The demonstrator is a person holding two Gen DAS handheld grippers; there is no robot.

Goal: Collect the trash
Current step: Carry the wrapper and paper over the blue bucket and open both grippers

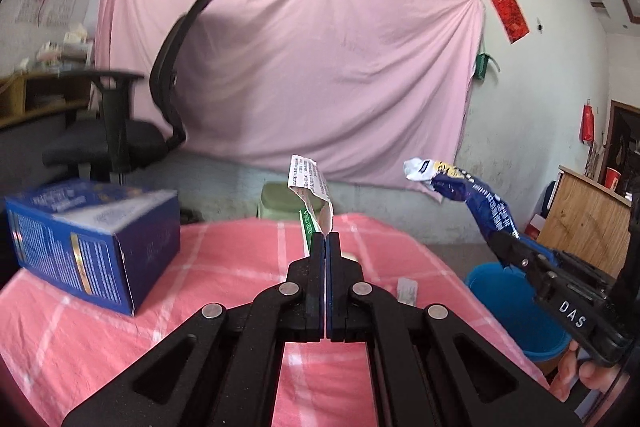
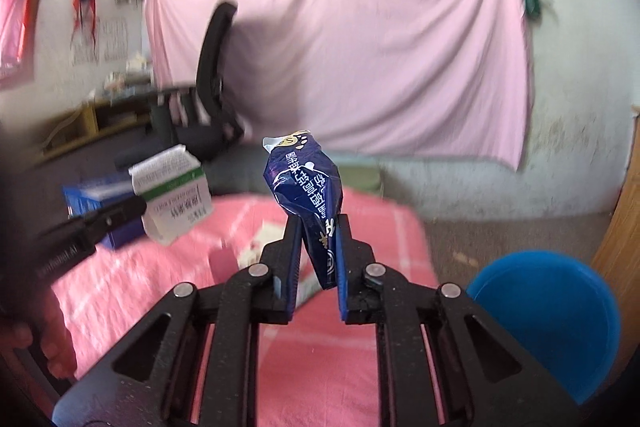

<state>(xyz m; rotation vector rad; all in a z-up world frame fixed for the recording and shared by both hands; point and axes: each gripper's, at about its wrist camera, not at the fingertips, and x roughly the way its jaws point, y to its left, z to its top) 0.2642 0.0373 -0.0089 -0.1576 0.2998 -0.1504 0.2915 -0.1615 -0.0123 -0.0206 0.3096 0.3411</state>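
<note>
Trash sits in both grippers, lifted clear of the pink checked tablecloth (image 1: 224, 267). In the left wrist view, at nine o'clock, a blue carton (image 1: 96, 239) lies on its side on the cloth, untouched. At the centre, the left gripper (image 1: 325, 237) has its jaws pressed flat together on a flattened white-and-green cardboard box (image 1: 310, 187), which stands up from the tips toward twelve o'clock. At three o'clock the right gripper (image 1: 502, 233) reaches in from the side, pinching a crumpled dark blue wrapper (image 1: 476, 199), and a blue bucket (image 1: 500, 291) stands on the floor below it, off the edge of the table; part of a hand (image 1: 576, 375) shows at four o'clock. In the right wrist view, the left gripper (image 2: 138, 205) comes in at nine o'clock with the cardboard box (image 2: 172, 195) on its tip, the blue carton (image 2: 88, 195) behind it. At the centre, the right gripper (image 2: 318, 223) nips the lower part of the wrapper (image 2: 304, 183) between narrowly parted blue pads (image 2: 294, 259), the rest rising above them. The bucket (image 2: 552, 323) sits at four o'clock.
</note>
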